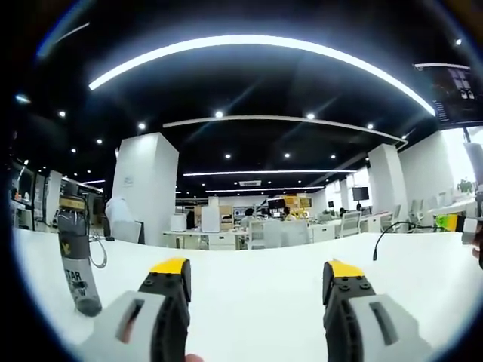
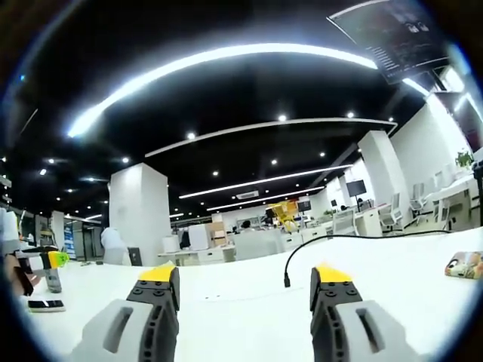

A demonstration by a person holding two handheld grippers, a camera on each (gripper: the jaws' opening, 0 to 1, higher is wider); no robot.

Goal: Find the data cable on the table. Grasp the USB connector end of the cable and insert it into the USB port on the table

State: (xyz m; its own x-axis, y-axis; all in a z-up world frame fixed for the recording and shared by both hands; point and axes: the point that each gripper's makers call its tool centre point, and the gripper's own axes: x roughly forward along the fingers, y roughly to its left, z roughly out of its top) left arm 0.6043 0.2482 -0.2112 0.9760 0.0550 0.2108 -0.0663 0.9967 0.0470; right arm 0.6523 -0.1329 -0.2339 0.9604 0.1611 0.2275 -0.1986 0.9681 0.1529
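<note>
On the white desk (image 2: 226, 302), seen from the right gripper view, the black cable (image 2: 324, 238) runs along the far edge from the right side, then bends down towards the near side and ends in a dark plug (image 2: 287, 280) that stands free of the surface or just at it (I cannot tell which). That plug lies between the two yellow-tipped jaws of the right gripper (image 2: 245, 277), beyond them and closer to the right-hand one, touching neither. The jaws are spread wide with nothing between them. A phone (image 2: 463, 265) in a patterned case lies flat near the right edge of the desk, well apart from the plug. Near the left edge a flat dark item (image 2: 45, 305) rests on the surface, its kind too small to tell, just in front of a hand (image 2: 13, 277) that grips a tool with a yellow-green tip. From the left gripper view, the left gripper (image 1: 256, 275) hangs low over bare desk, jaws likewise parted and holding nothing. The cable rises as a thin curved line towards the far right edge, well apart from those jaws. A dark strap (image 1: 78, 275) with white lettering lies towards the left edge of the desk, just beside the left-hand jaw. Office desks and chairs stand in the room behind.
</note>
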